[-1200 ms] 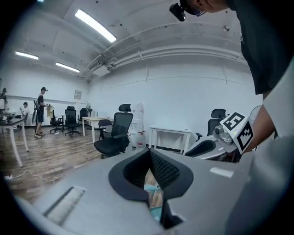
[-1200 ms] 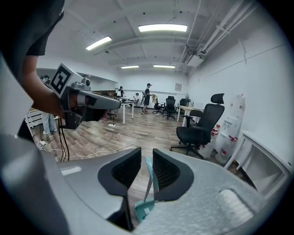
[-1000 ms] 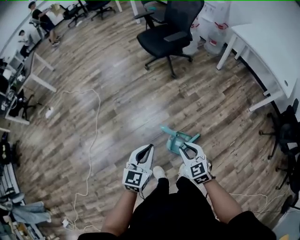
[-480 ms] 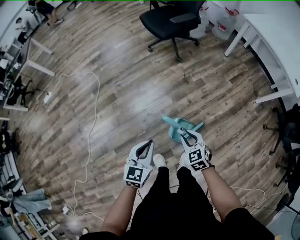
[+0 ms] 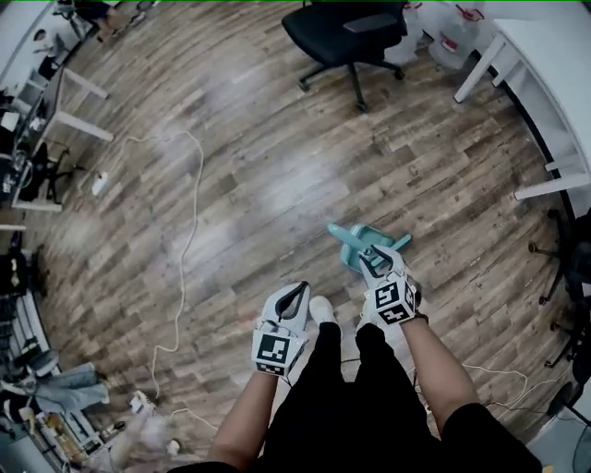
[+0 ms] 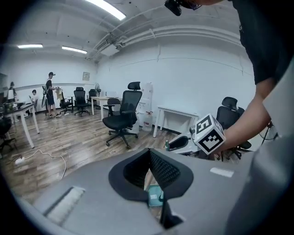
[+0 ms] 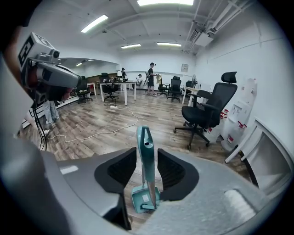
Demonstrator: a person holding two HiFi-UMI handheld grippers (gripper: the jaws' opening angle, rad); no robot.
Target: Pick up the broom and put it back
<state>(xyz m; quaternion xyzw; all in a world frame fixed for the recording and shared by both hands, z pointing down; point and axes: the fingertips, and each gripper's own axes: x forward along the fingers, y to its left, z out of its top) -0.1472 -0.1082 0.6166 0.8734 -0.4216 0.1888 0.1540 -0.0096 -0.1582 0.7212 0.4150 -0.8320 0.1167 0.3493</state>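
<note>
A teal broom-and-dustpan set point(image 5: 365, 248) stands upright on the wood floor in front of my feet. In the right gripper view its handle point(image 7: 147, 158) rises between my jaws, and the dustpan point(image 7: 146, 198) sits below. My right gripper point(image 5: 379, 261) has just been opening. Its pads flank the handle with a gap on each side, so it is open. My left gripper point(image 5: 300, 288) hangs to the left of the set with its tips together and nothing held. Part of the teal set point(image 6: 155, 196) shows behind the left gripper point(image 6: 149, 151).
A black office chair point(image 5: 355, 32) stands farther ahead. A white desk point(image 5: 554, 74) and water bottles point(image 5: 459, 23) are at the far right. A white cable point(image 5: 189, 231) trails over the floor on the left. My shoe point(image 5: 321, 309) is between the grippers.
Both hands have sunk toward the floor. The right gripper's jaws have spread wider and now sit around the teal handle. The left gripper stays shut.
</note>
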